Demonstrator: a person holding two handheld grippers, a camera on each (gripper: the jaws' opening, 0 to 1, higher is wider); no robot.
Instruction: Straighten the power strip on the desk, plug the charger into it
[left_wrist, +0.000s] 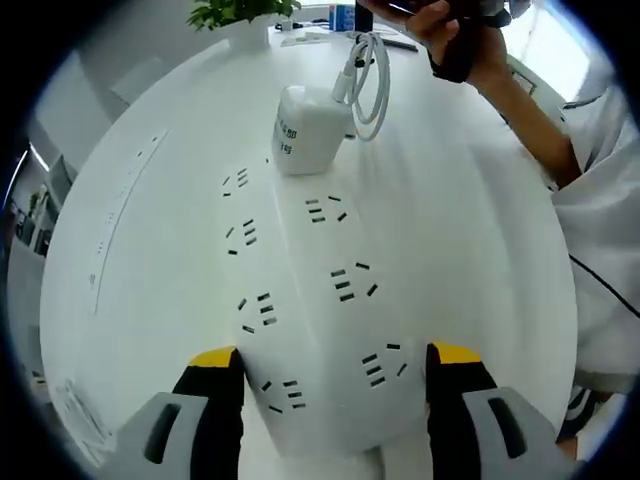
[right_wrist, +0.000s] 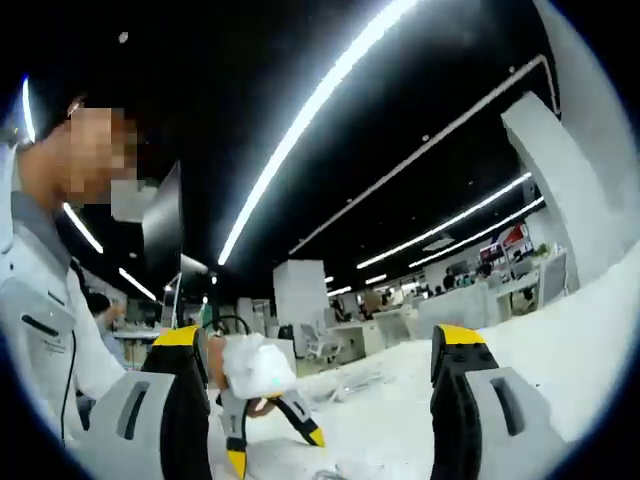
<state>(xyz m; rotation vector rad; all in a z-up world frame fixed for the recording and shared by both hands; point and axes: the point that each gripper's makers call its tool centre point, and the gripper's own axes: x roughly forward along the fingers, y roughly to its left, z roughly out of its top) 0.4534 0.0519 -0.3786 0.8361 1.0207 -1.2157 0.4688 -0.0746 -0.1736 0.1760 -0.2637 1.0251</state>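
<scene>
- Left gripper view: the left gripper (left_wrist: 335, 380) stands open, its two yellow-tipped jaws flanking the near end of the white power strip (left_wrist: 310, 300), which lies flat on the white worktop (left_wrist: 480, 250) and runs lengthwise away from the camera. Whether the jaws touch the strip's sides cannot be told.
- The white charger (left_wrist: 308, 130) sits upright in an outlet at the far end of the power strip; its looped white cable (left_wrist: 370, 85) trails beyond it toward a person's hand (left_wrist: 465, 40) at the worktop's far edge. A potted plant (left_wrist: 240, 12) stands behind.
- Right gripper view: the right gripper (right_wrist: 320, 390) is open, jaws wide apart and empty, aimed up and across the room toward ceiling lights and distant desks. Between its jaws the other gripper appears, with the charger (right_wrist: 258, 368) in front of it; the worktop (right_wrist: 560, 350) shows at lower right.
- Step in hand: the charger appears already seated, so the plugging step looks done; the work now seems to concern the strip's alignment, or release.
- Next move: judged from this, the left gripper needs to nudge or square the strip if it lies askew, then back off without dragging it; the right gripper needs only to stay clear of the cable.
</scene>
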